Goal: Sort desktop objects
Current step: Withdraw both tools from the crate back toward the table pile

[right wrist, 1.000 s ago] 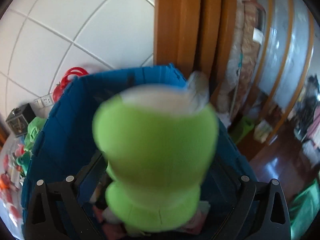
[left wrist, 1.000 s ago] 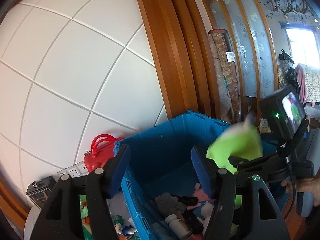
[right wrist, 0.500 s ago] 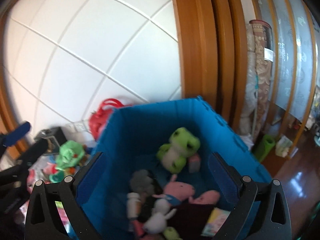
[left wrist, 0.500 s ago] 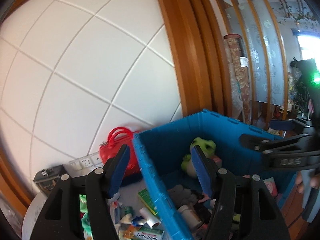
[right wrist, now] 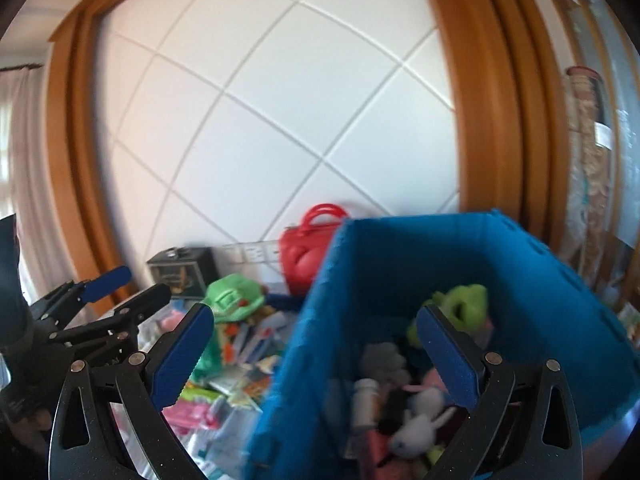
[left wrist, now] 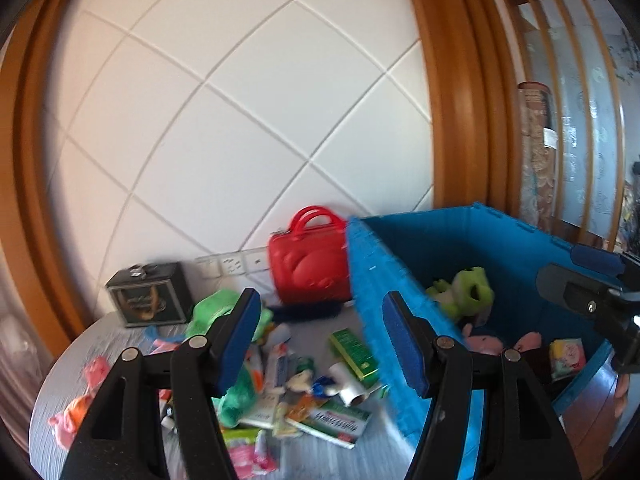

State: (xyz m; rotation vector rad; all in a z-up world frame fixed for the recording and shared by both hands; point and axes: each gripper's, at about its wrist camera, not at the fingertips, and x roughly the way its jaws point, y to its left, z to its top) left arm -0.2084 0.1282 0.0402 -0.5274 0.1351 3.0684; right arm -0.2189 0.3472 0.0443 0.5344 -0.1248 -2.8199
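A blue plastic bin [left wrist: 370,280] stands on the right of a round grey table [left wrist: 52,368]. Inside it a green frog plush [left wrist: 466,292] lies against the far wall, above pink plush toys [left wrist: 482,344] and a white pill bottle [right wrist: 364,400]. Left of the bin lies a heap of small boxes [left wrist: 332,420], tubes and plush toys. My left gripper [left wrist: 320,340] is open and empty over the heap, by the bin's left wall. My right gripper [right wrist: 316,360] is open and empty, straddling the bin's left wall [right wrist: 316,320].
A red toy handbag [left wrist: 308,272] and a black tin [left wrist: 148,300] stand at the tiled wall behind the heap. A green plush hat [right wrist: 234,300] tops the heap. Pink toys [left wrist: 80,396] lie near the table's left edge. Wooden door frames rise behind the bin.
The green frog plush left my right gripper and now lies in the bin. Both grippers swung left, from over the bin toward the heap on the table.
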